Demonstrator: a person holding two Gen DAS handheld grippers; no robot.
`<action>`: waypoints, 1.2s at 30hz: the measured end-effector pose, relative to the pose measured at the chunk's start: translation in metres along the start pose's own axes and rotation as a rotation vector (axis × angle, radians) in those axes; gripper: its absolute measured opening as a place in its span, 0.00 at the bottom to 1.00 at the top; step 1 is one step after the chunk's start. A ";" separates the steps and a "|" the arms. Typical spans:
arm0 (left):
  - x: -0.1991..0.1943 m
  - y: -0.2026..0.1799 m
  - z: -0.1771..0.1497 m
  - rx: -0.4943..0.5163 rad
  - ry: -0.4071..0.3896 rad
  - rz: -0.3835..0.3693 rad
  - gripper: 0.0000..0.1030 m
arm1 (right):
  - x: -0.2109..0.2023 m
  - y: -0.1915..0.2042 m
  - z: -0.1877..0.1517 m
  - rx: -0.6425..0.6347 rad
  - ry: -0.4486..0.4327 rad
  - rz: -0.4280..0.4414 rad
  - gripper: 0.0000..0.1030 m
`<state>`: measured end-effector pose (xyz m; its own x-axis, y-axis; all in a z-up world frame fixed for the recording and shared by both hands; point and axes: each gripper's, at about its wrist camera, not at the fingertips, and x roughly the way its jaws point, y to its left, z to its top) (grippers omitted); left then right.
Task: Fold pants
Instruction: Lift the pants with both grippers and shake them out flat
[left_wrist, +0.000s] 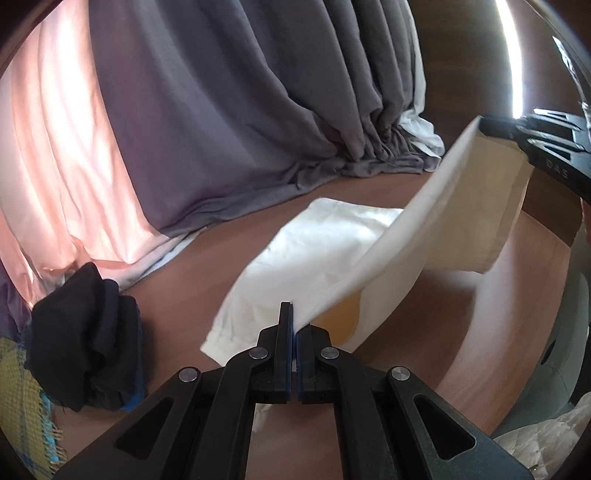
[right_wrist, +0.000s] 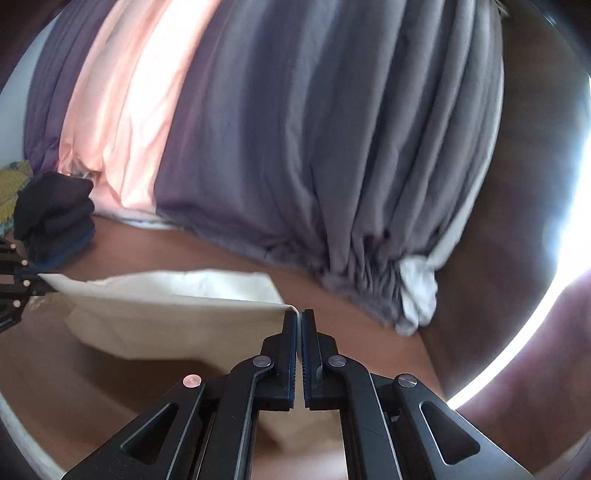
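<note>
From the left wrist view, the left gripper is clamped on one corner of the white pants, its jaws pressed together on the cloth edge. Part of the pants lies flat on the brown counter, while the held edge rises in a taut band up to the right gripper, which pinches the opposite corner at upper right. A dark bundle of clothes sits on the counter to the left, well apart from the pants, and grey and pink curtains hang behind.

From the right wrist view, the right gripper is closed on the near corner of the pants; the lifted edge stretches leftward to the left gripper, also clamped on the fabric.

The step in hand looks like a fold in progress: both corners lifted, the rest resting. The next move probably calls for carrying both held corners together over the resting part, keeping the edge taut and level, then lowering so the edges align before letting go.
</note>
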<state>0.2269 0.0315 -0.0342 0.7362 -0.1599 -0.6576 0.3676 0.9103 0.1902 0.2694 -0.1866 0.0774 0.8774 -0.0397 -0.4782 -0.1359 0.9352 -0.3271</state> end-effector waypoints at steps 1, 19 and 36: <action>0.002 0.005 0.004 -0.004 0.000 -0.002 0.03 | 0.003 0.001 0.004 -0.009 -0.010 0.004 0.03; 0.080 0.066 0.040 -0.066 0.127 0.019 0.03 | 0.118 0.040 0.068 -0.308 -0.037 0.094 0.02; 0.193 0.114 0.045 -0.159 0.319 0.017 0.03 | 0.284 0.080 0.029 -0.351 0.190 0.237 0.02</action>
<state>0.4365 0.0869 -0.1070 0.5178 -0.0403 -0.8545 0.2458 0.9638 0.1035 0.5212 -0.1133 -0.0612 0.7078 0.0667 -0.7033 -0.4989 0.7521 -0.4308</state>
